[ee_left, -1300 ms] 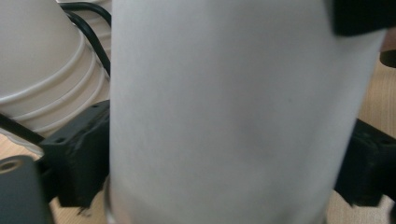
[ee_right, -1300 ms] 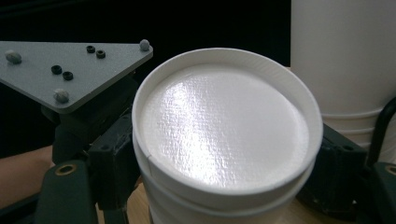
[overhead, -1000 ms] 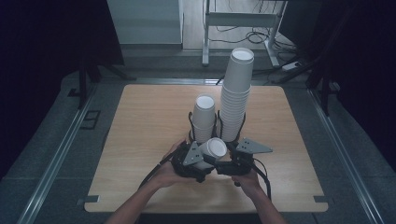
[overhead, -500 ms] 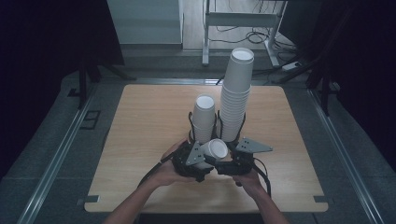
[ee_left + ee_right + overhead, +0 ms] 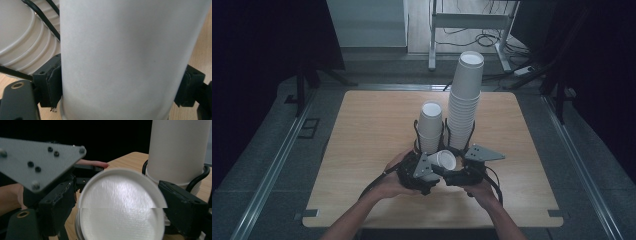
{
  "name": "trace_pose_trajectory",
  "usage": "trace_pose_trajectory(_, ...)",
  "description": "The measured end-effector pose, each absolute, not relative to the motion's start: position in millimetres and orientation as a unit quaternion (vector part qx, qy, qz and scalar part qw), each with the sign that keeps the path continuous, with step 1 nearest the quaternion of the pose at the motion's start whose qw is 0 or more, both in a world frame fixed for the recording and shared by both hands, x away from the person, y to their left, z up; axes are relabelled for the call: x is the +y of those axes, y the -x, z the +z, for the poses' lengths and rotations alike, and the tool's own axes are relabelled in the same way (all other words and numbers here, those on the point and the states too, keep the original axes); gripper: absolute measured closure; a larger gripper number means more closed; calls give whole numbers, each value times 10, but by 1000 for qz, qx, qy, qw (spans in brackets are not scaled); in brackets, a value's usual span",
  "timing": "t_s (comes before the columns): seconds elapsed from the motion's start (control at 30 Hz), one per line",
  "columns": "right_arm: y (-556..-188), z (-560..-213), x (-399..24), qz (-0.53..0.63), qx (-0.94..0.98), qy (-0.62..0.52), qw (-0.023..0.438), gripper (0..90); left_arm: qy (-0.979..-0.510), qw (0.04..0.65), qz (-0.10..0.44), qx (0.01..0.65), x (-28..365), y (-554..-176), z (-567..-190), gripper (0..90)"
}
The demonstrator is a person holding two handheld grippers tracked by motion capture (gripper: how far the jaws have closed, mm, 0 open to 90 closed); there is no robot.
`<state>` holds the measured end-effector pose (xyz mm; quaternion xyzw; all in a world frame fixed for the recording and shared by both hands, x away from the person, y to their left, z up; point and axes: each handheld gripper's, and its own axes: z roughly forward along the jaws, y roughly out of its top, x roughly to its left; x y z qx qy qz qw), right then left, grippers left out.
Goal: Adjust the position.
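Observation:
A single white paper cup (image 5: 445,160) lies on its side between my two grippers, near the table's front edge. My left gripper (image 5: 434,167) is shut on it. In the left gripper view both pads (image 5: 53,82) press the cup's wall (image 5: 125,57) after the jaws closed in a little. My right gripper (image 5: 451,175) faces the cup's round end (image 5: 120,210). Its jaws have just been opening and stand beside the rim without clearly pressing it. Just behind stand a short cup stack (image 5: 430,127) and a tall cup stack (image 5: 464,100).
Both stacks sit in black wire holders (image 5: 416,131) at the middle of the wooden table (image 5: 372,130). The left gripper's grey plate (image 5: 37,160) and a fingertip (image 5: 96,164) lie close in front of the right gripper. Bare wood lies to the left and right.

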<state>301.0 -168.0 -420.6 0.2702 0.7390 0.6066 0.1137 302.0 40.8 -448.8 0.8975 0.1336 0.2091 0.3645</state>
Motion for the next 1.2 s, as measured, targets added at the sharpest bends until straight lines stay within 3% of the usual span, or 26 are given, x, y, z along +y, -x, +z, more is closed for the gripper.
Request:
trace_pose_trajectory(0.5, -3098, -4180, -1773, 562, 771, -280, 112, 109, -923, 289, 216, 132, 337, -3084, -4563, 143)
trace_pose_trajectory(0.8, -3187, -4332, -1719, 530, 792, -290, 88, 77, -924, 290, 213, 133, 316, -3075, -4578, 143)
trace_pose_trajectory(1.2, -3231, -4438, -1645, 523, 808, -269, 38, 177, -925, 284, 220, 126, 302, -3079, -4561, 142)
